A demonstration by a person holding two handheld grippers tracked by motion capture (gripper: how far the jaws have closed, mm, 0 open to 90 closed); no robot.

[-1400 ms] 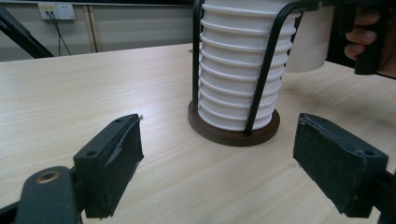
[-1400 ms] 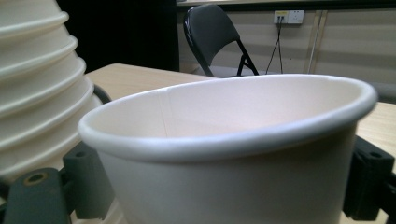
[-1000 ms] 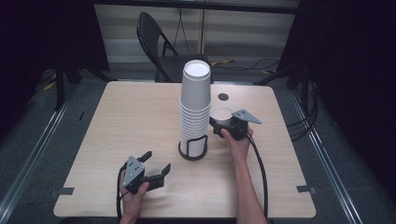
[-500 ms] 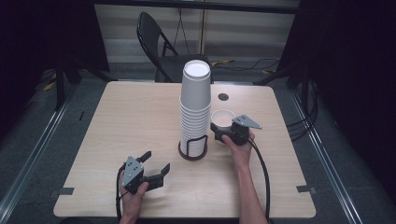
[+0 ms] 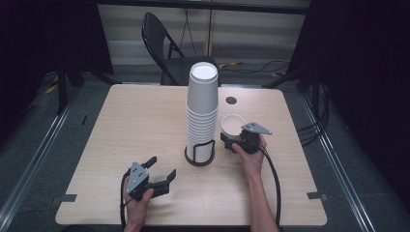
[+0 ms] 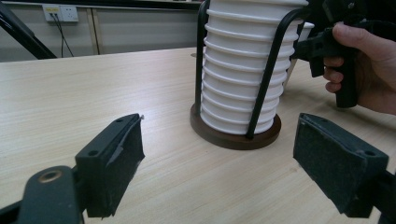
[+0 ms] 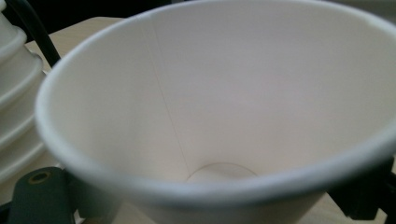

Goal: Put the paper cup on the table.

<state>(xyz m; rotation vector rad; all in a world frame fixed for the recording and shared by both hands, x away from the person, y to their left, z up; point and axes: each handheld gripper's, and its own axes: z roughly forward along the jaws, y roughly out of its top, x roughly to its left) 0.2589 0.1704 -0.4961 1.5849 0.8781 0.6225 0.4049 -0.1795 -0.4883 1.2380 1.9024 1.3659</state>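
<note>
On a pale wooden table [image 5: 121,125] in a dark, curtained room, with a black folding chair [image 5: 159,43] at the far edge, kept a tall stack of white paper cups [image 5: 202,111] upright near the middle, mouths down and nested. Seated that stack in a black wire holder [image 5: 199,157] on a round dark base, probably so the column could not topple when a cup was pulled from it or pushed onto it. Held a single cup [image 5: 233,126] just right of the stack in the right gripper [image 5: 231,140], mouth up and tilted toward the gripper's camera, so that the right gripper view looked straight down into its empty white inside [image 7: 224,93]. Closed that claw on the cup's lower wall, to judge from the dark jaw parts showing under the rim on either side, firmly enough to carry it but without visibly crushing the paper. Kept the cup close beside the holder, apparently for separating it from the stack or returning it. Parked the left gripper [image 5: 163,166] at the near left of the table, well apart from the cups, claw spread wide and gripping nothing, its padded fingers [image 6: 123,154] framing the holder's base [image 6: 233,137], likely ready to steady it if needed.
</note>
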